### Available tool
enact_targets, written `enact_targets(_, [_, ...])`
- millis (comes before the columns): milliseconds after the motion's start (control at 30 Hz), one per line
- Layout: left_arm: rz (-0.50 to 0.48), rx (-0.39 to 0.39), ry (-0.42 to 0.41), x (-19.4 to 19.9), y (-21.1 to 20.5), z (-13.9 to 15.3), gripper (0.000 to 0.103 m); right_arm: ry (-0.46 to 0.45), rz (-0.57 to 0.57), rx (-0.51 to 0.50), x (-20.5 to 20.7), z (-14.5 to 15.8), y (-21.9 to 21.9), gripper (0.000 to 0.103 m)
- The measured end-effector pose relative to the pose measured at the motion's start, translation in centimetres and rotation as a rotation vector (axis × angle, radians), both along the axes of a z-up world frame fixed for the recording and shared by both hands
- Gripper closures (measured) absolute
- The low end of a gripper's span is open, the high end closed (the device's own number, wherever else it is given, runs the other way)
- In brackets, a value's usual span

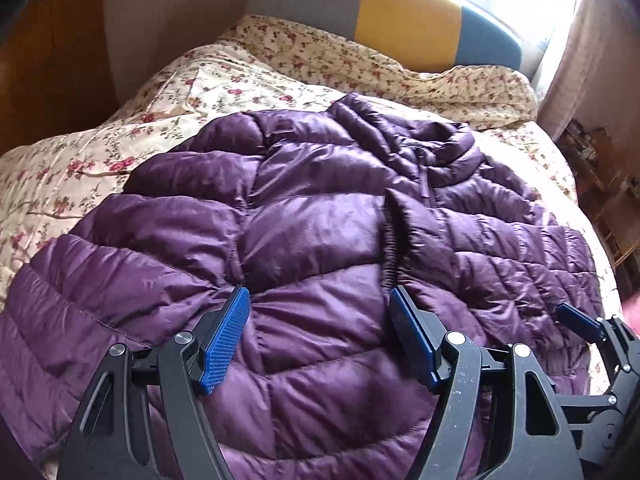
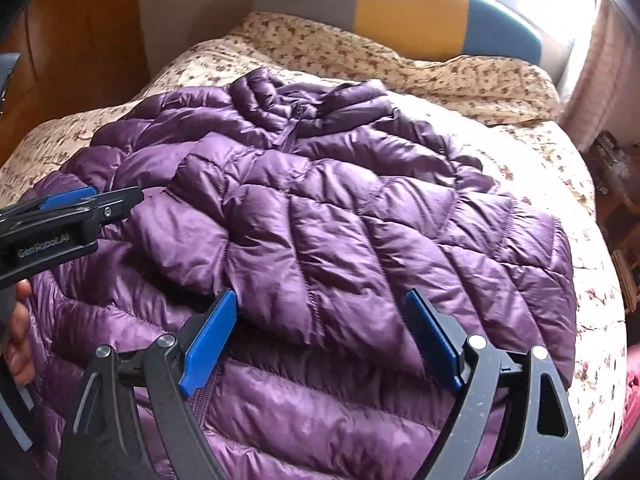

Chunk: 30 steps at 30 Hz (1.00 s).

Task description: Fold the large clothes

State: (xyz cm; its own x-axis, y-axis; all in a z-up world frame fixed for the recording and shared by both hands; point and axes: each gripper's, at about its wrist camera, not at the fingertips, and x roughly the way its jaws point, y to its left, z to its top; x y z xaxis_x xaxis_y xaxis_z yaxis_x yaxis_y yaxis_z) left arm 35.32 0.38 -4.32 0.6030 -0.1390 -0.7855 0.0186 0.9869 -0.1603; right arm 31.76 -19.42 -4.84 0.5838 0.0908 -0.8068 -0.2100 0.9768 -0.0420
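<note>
A purple quilted puffer jacket (image 1: 320, 208) lies spread on the floral bedspread (image 1: 100, 148), collar toward the headboard. One sleeve (image 2: 280, 248) is folded across its front, and its cuff end lies between the fingers of my right gripper (image 2: 320, 320). That gripper is open, with its blue pads clear of the fabric. My left gripper (image 1: 320, 320) is open over the jacket's lower body, and the puffy fabric bulges between its spread pads. The left gripper (image 2: 100, 200) also shows from the side in the right wrist view, with a person's hand (image 2: 18, 320) behind it. The right gripper (image 1: 600, 320) shows at the far right of the left wrist view.
A headboard (image 1: 408, 16) with grey, yellow and blue panels stands at the far end of the bed. Wooden furniture (image 1: 48, 60) runs along the left side. A bright window and a pink curtain (image 2: 608, 60) are on the right, above cluttered shelves (image 1: 592, 148).
</note>
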Motion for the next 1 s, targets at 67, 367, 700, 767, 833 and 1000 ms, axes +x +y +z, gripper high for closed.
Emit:
enact_targets(67, [-0.015, -0.016, -0.013, -0.3, -0.3, 0.5, 0.031, 0.003, -0.011, -0.028, 0.0, 0.0, -0.2, 0.018])
enact_targets(367, [-0.086, -0.03, -0.004, 0.4, -2.8, 1.3, 0.031, -0.028, -0.007, -0.073, -0.5, 0.2, -0.9, 0.017])
enact_targets(700, [-0.152, -0.021, 0.032, 1.1, -5.5, -0.5, 0.06, -0.038, -0.103, -0.05, -0.7, 0.7, -4.5, 0.017])
enact_targets(767, [-0.152, -0.007, 0.037, 1.1, -5.7, -0.7, 0.075, -0.031, -0.124, -0.051, -0.6, 0.6, -5.2, 0.017])
enact_targets(833, [-0.152, -0.004, 0.041, 1.0, -5.6, -1.0, 0.086, -0.028, -0.137, -0.061, -0.5, 0.5, -5.5, 0.017])
enact_targets(1000, [-0.124, -0.015, 0.023, 0.8, -4.5, -0.9, 0.098, -0.025, -0.168, -0.066, -0.4, 0.2, -6.1, 0.016])
